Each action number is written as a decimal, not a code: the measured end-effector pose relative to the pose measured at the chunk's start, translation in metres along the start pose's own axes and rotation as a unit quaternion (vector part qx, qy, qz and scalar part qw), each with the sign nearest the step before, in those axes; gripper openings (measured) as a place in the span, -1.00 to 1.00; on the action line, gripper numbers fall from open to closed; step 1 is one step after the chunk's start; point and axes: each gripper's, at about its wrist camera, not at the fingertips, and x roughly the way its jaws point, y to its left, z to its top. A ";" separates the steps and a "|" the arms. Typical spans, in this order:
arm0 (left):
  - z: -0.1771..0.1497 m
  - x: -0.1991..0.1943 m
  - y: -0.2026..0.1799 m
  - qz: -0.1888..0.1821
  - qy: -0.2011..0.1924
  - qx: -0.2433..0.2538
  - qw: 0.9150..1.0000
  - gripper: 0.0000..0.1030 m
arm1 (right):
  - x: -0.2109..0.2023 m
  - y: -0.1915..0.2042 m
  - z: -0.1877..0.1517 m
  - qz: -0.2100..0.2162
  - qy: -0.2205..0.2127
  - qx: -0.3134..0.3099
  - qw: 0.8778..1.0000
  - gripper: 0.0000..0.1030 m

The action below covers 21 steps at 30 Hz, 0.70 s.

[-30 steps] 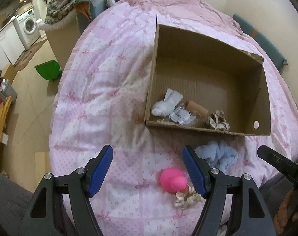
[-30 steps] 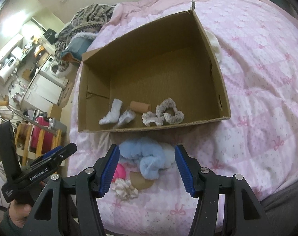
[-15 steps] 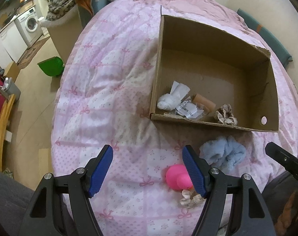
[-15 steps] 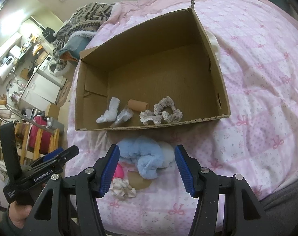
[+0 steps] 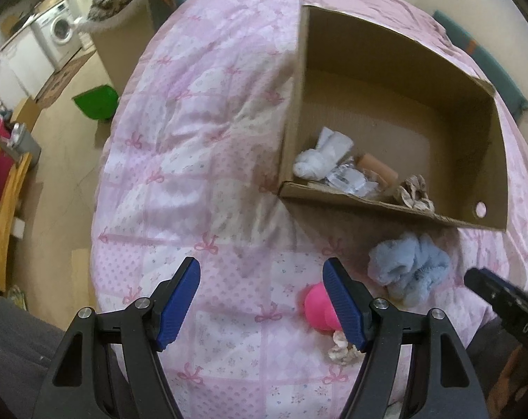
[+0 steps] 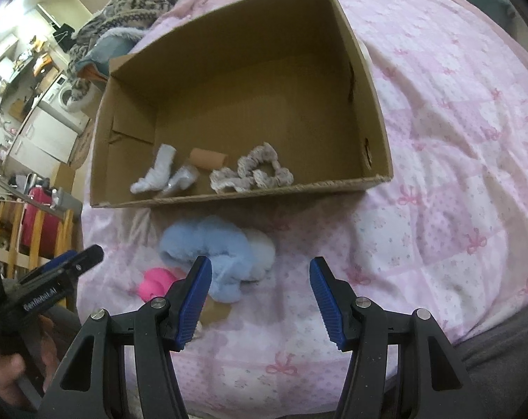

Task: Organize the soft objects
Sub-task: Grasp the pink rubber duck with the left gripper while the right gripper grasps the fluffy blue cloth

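Left gripper (image 5: pixel 260 303) hangs spread and empty over the quilt (image 5: pixel 201 160). The blue fluff (image 5: pixel 408 269) lies just in front of the box (image 5: pixel 368 206), the pink toy (image 5: pixel 319 309) beside it, partly behind the right pad. Against a second ago, the box sits further right in view.

Right gripper (image 6: pixel 260 300), jaws apart, nothing between them. The blue fluff (image 6: pixel 211 244) lies just in front of the box (image 6: pixel 375 181), at the left pad. It looks light and squashy; I'd pinch its thick middle. Framing barely differs here.
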 end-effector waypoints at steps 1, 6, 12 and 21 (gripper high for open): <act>0.001 0.001 0.003 -0.001 0.003 -0.009 1.000 0.36 | 0.000 -0.002 0.000 -0.001 0.001 0.003 1.000 0.19; -0.003 0.020 0.014 -0.008 0.053 -0.035 0.998 0.36 | 0.002 -0.010 0.002 0.005 0.007 0.023 1.000 0.19; -0.013 0.037 -0.006 -0.086 0.102 -0.029 0.991 0.36 | 0.007 -0.011 0.003 0.008 0.016 0.031 0.999 0.19; -0.021 0.071 -0.035 -0.097 0.152 -0.012 0.983 0.33 | 0.009 -0.013 0.003 0.002 0.020 0.034 0.999 0.19</act>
